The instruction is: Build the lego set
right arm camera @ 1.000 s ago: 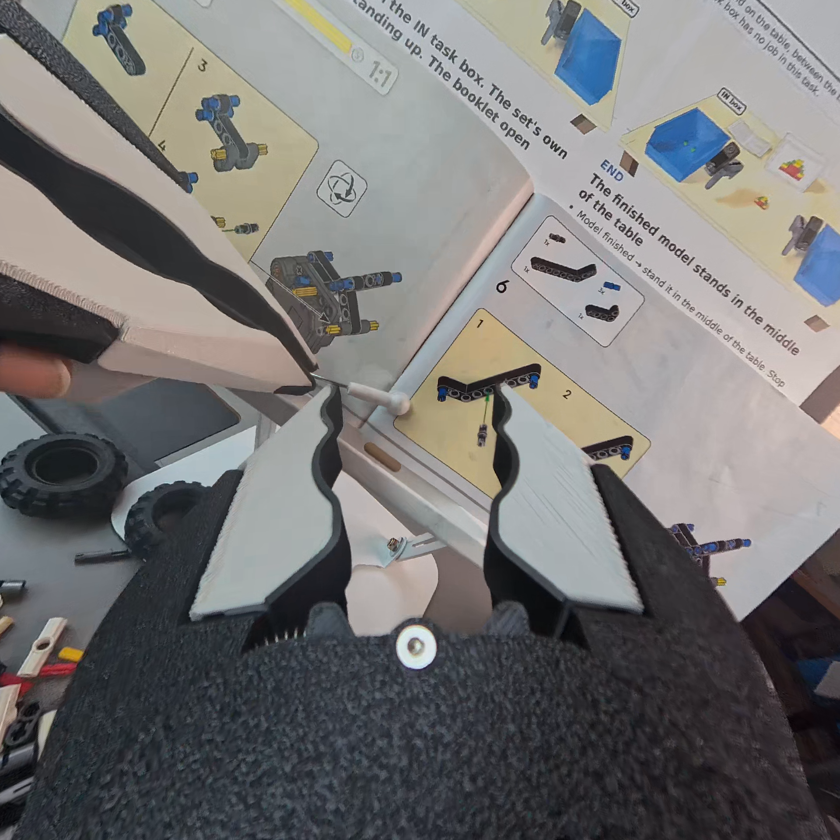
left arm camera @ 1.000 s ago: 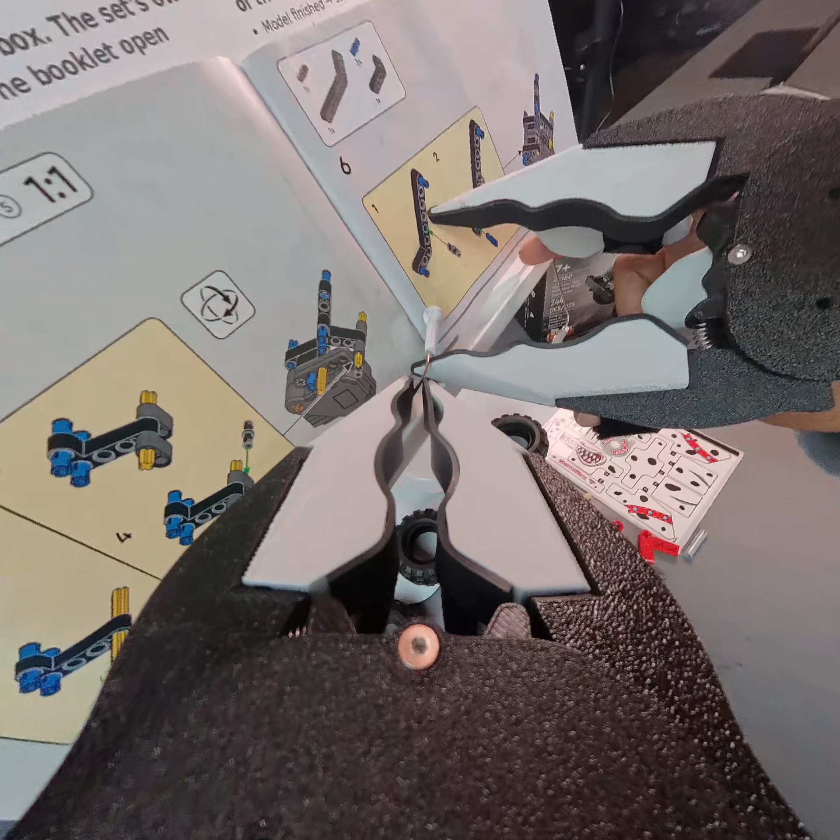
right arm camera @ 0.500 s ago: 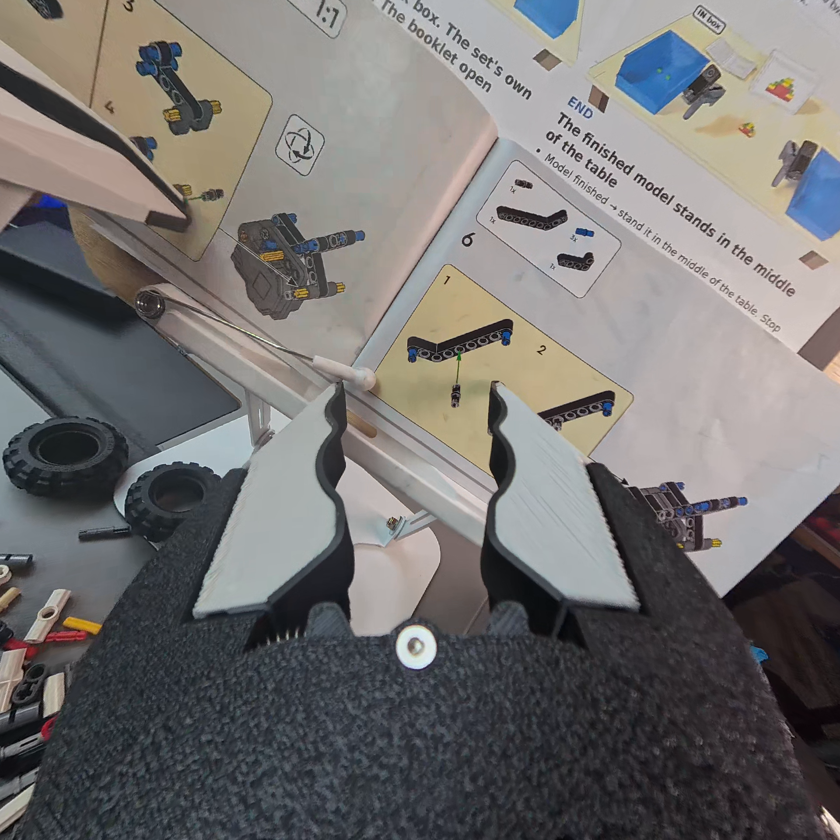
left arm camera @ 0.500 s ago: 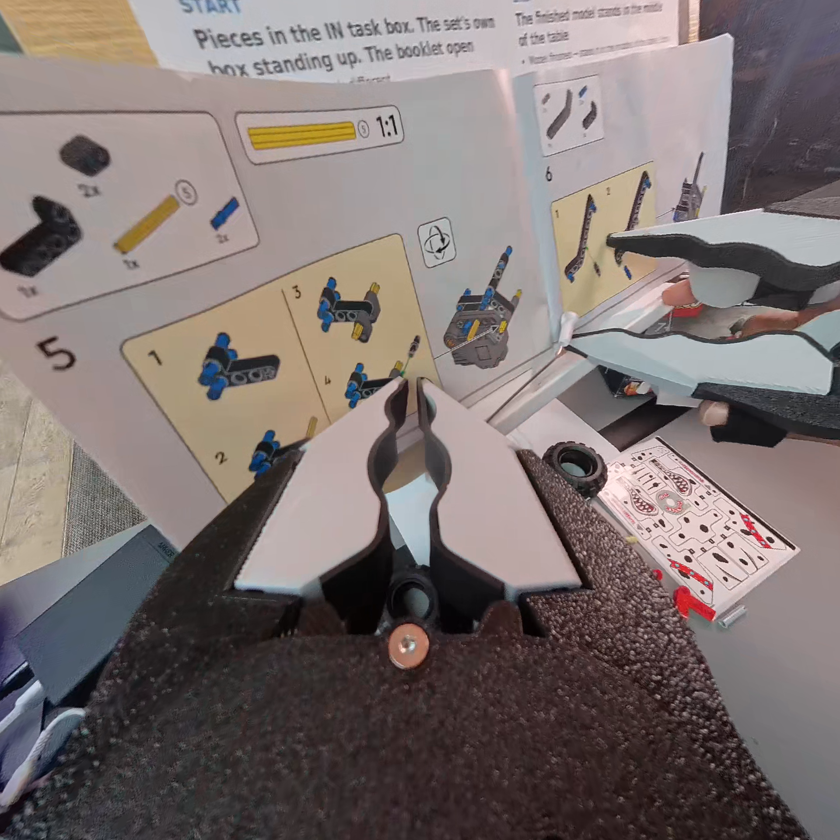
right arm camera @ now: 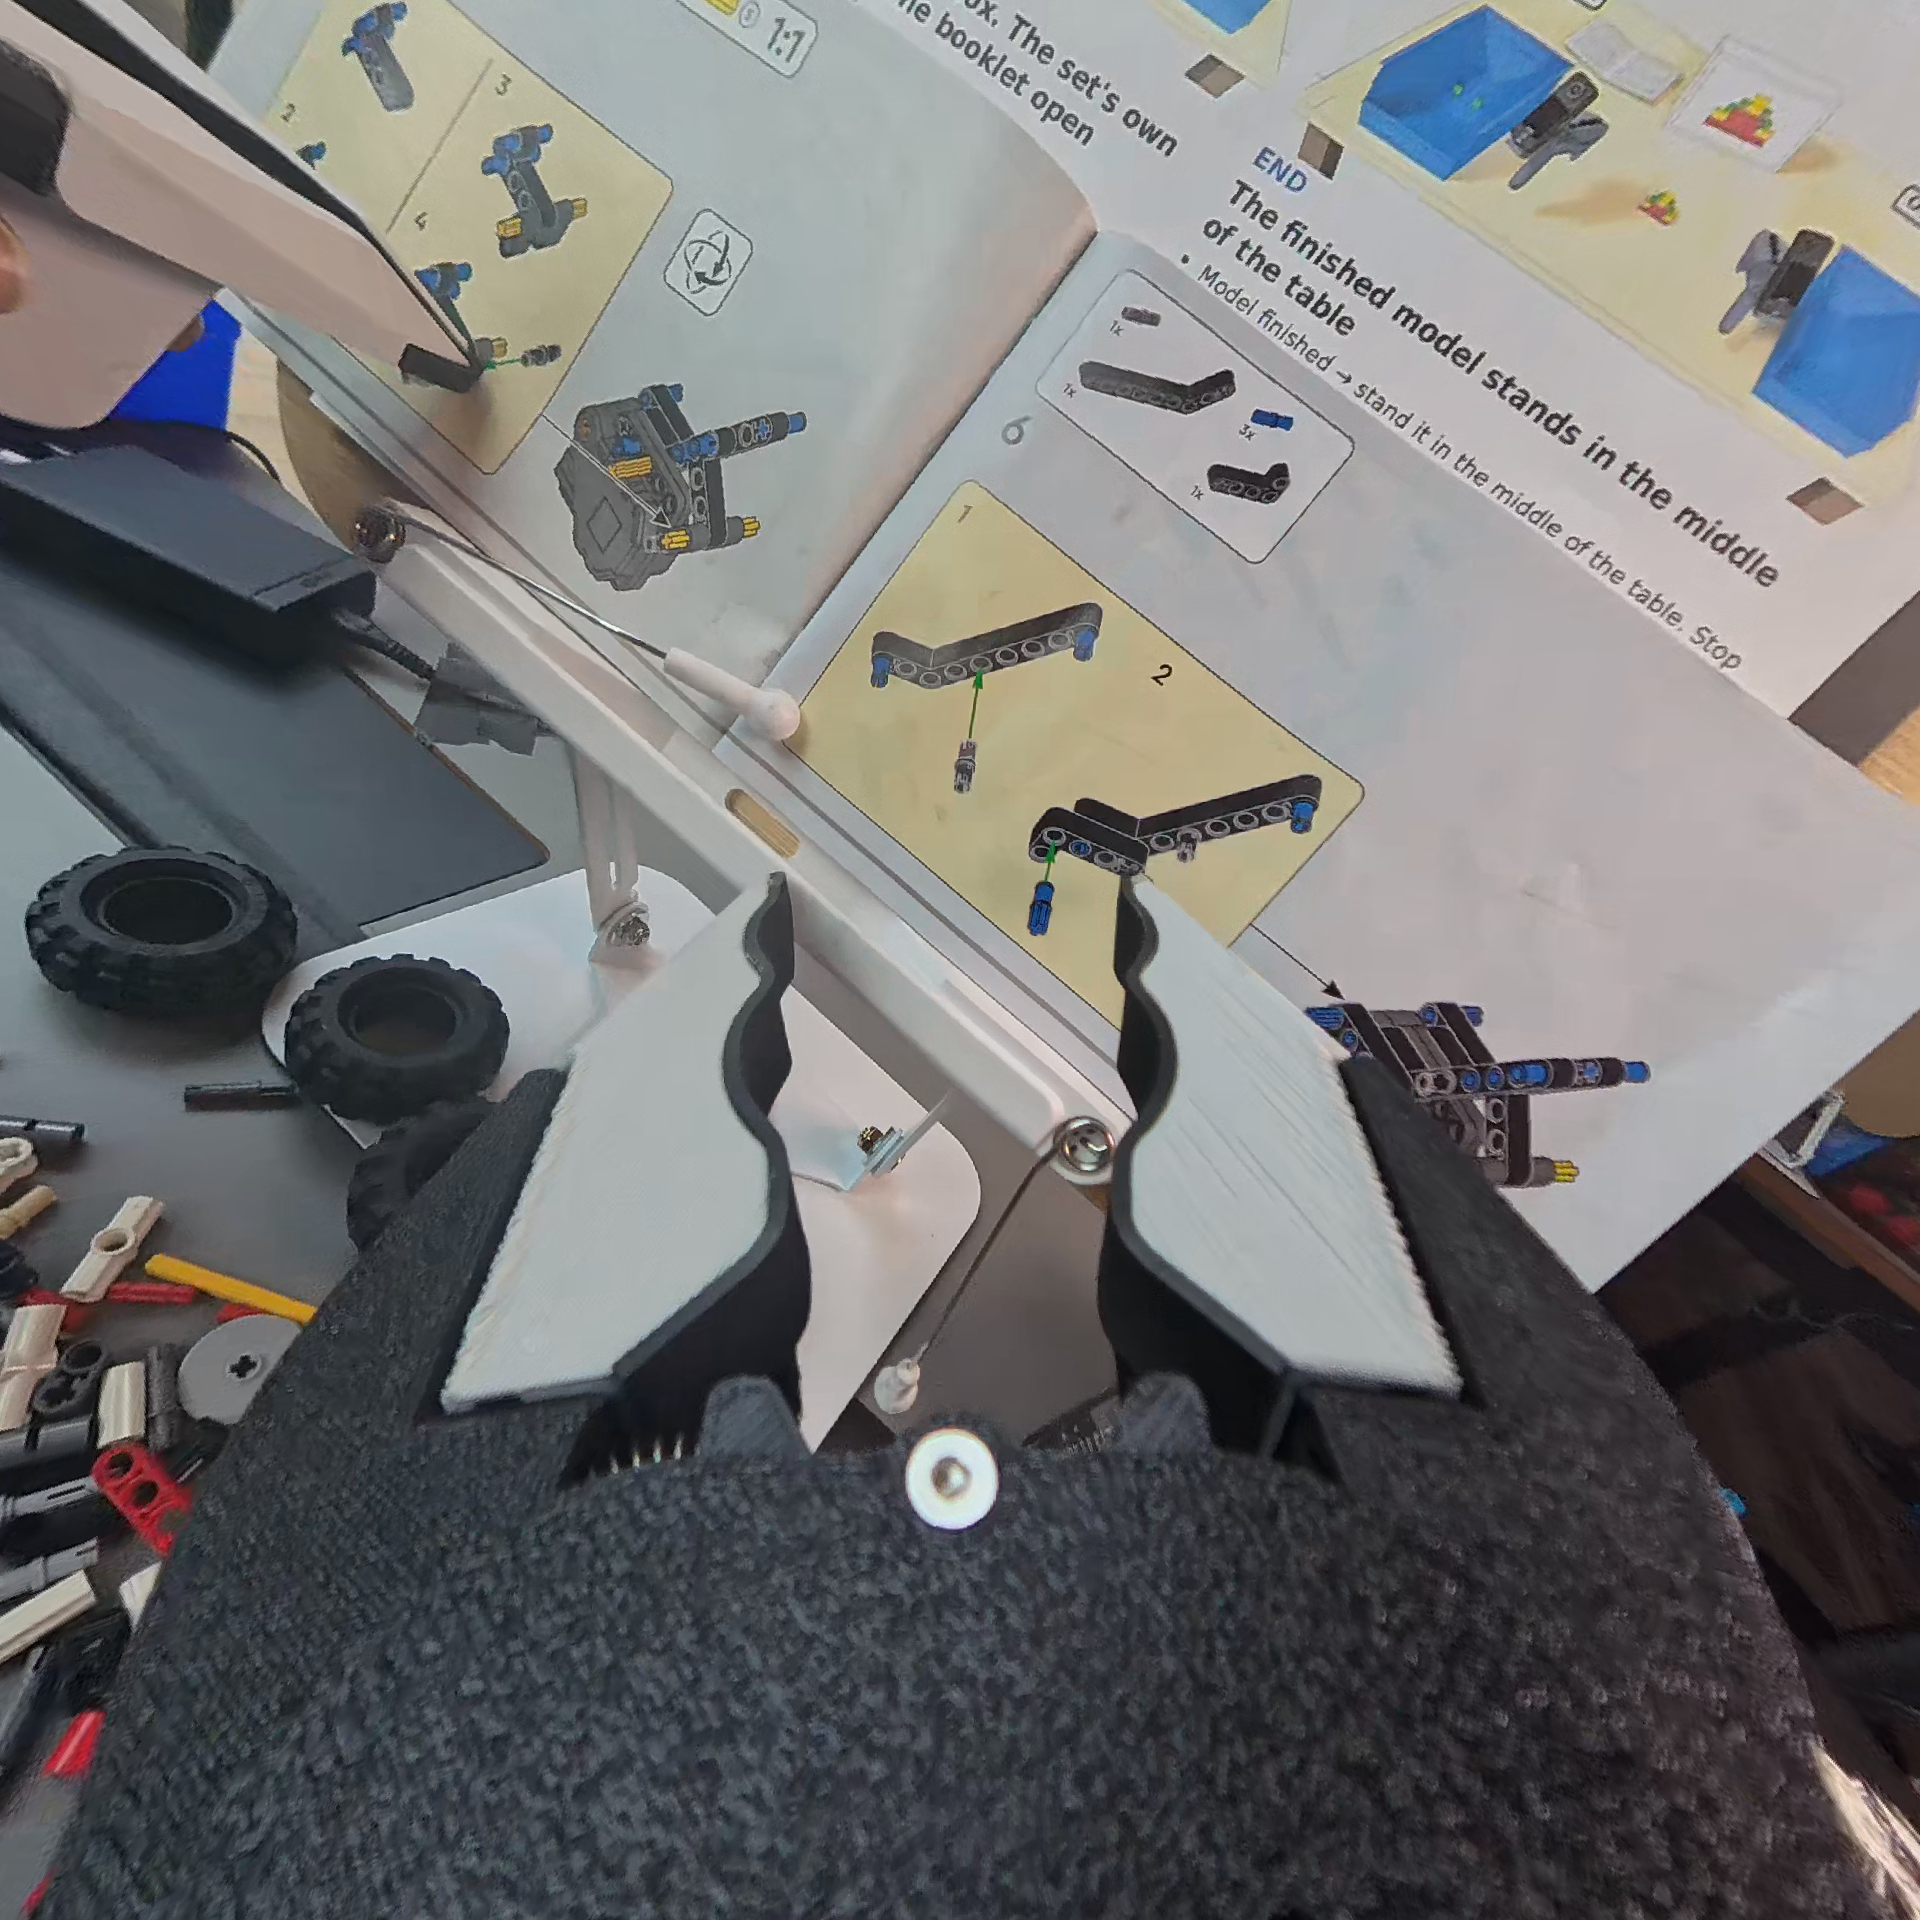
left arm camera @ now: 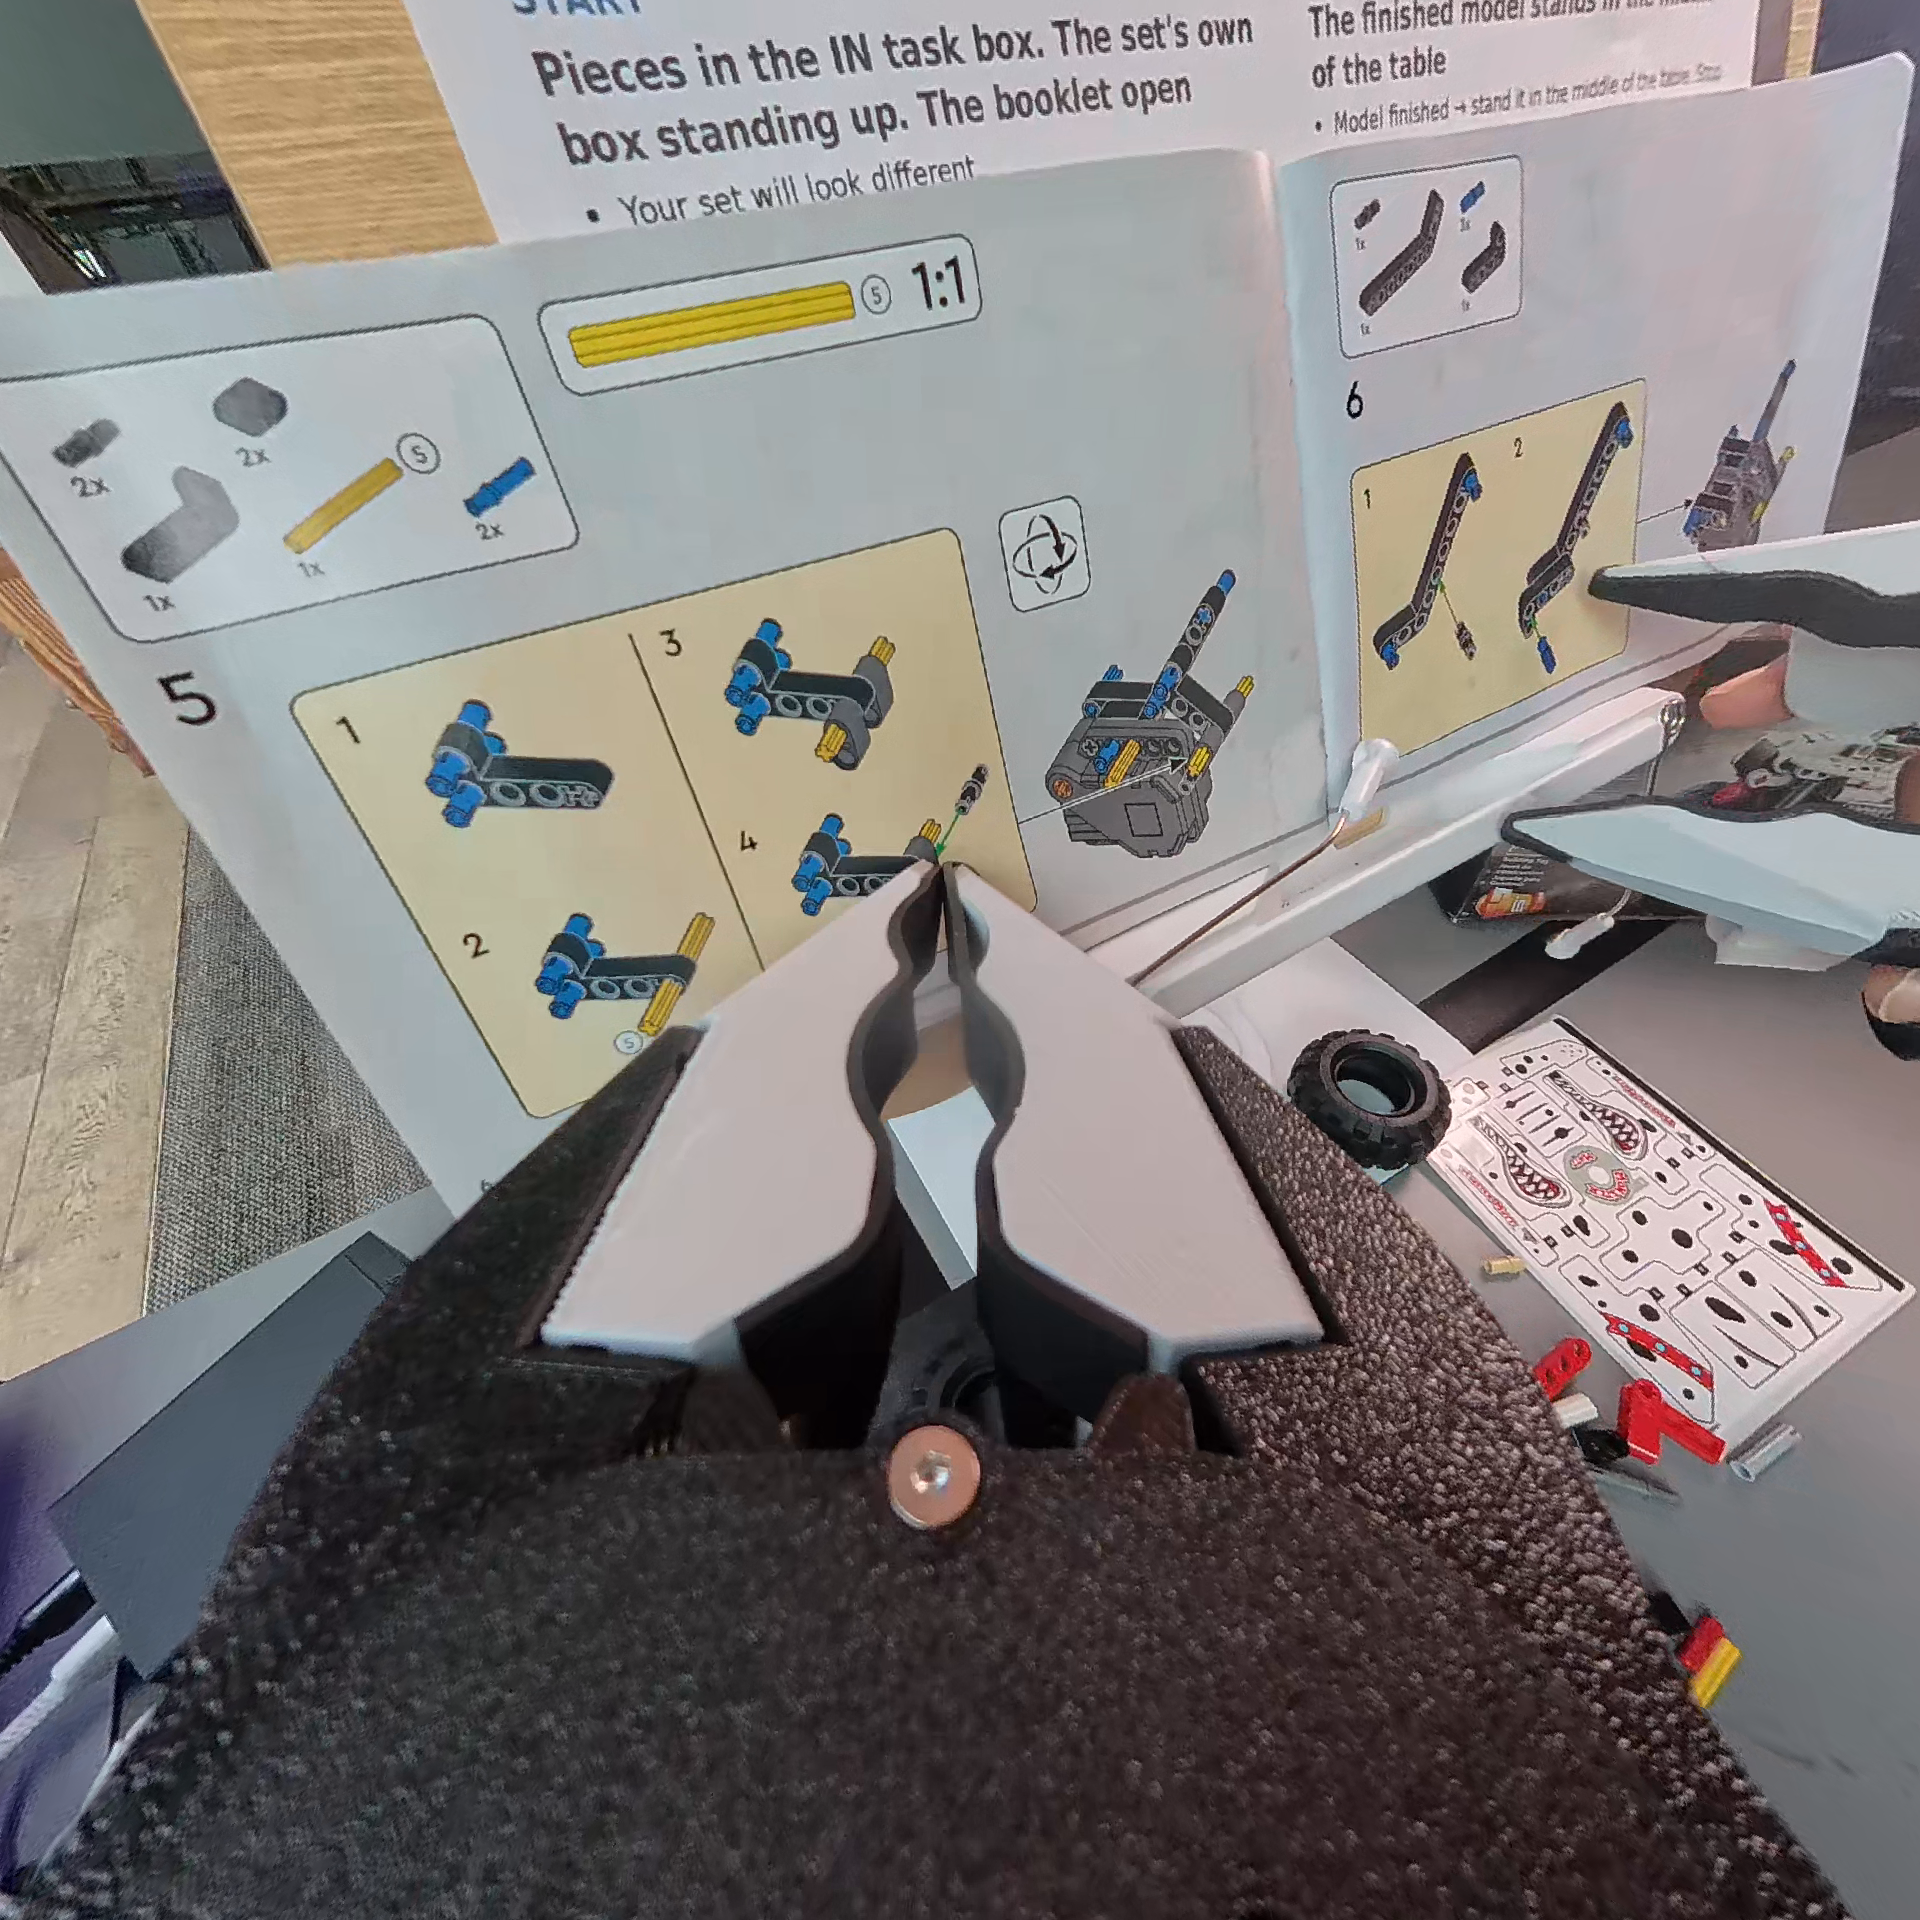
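Observation:
The open instruction booklet [left arm camera: 790,436] stands on a white stand [right arm camera: 894,997] at the back of the table; it also shows in the right wrist view [right arm camera: 894,312]. My left gripper [left arm camera: 943,875] is shut, with nothing visible between its tips, which are right in front of the left page's lower edge. It shows in the right wrist view [right arm camera: 447,364] at upper left. My right gripper [right arm camera: 951,894] is open and empty in front of the right page; in the left wrist view [left arm camera: 1553,707] it is at the far right. A wire page holder [right arm camera: 727,696] rests near the booklet's fold.
Black tyres [right arm camera: 161,925] [right arm camera: 395,1034] lie on the grey table, another [left arm camera: 1366,1107] beside a sticker sheet [left arm camera: 1662,1226]. Several loose pieces [right arm camera: 83,1382] are at lower left, red ones [left arm camera: 1652,1423] by the sheet. A black power adapter [right arm camera: 177,551] sits behind the stand. From the left gripper's tips to the black power adapter [right arm camera: 177,551] is close to 25 cm.
My left gripper has drawn back from the wire page holder and moved left along the booklet, staying shut. The right gripper stays open and has shifted slightly along the right page.

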`<state>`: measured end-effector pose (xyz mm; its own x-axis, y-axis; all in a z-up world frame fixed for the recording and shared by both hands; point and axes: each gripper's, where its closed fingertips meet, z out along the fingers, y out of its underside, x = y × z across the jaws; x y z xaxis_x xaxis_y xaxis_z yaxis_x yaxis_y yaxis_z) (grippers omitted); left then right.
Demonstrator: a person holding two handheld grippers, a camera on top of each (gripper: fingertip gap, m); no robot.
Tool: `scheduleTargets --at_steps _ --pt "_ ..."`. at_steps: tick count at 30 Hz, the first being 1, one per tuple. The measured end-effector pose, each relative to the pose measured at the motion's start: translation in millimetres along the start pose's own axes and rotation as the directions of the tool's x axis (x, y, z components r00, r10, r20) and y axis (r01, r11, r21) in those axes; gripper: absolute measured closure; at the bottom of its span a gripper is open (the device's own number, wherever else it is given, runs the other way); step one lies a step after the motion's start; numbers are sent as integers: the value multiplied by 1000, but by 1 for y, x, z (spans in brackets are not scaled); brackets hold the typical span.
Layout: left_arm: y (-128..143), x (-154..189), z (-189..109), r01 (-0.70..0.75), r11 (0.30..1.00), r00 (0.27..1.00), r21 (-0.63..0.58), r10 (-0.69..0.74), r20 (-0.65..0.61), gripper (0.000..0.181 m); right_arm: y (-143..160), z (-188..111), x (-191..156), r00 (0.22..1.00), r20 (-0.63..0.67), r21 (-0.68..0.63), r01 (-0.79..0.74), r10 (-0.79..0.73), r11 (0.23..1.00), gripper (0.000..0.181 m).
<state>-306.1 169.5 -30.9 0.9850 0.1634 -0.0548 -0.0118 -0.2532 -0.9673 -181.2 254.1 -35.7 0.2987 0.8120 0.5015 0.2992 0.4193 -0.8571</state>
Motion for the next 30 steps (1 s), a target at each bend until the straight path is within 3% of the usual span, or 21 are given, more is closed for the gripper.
scheduleTargets --at_steps 16,20,30 --pt "-10 28 -8 -17 998 999 58 18 -31 178 3 -13 -5 999 9 7 -48 48 999 119" --pt "-10 28 -6 -7 998 1000 63 9 -28 177 -6 -43 -14 989 49 39 -142 140 989 119" --pt "-2 41 -17 8 996 999 87 -4 -48 174 -9 -161 -66 886 279 52 -400 371 915 129"
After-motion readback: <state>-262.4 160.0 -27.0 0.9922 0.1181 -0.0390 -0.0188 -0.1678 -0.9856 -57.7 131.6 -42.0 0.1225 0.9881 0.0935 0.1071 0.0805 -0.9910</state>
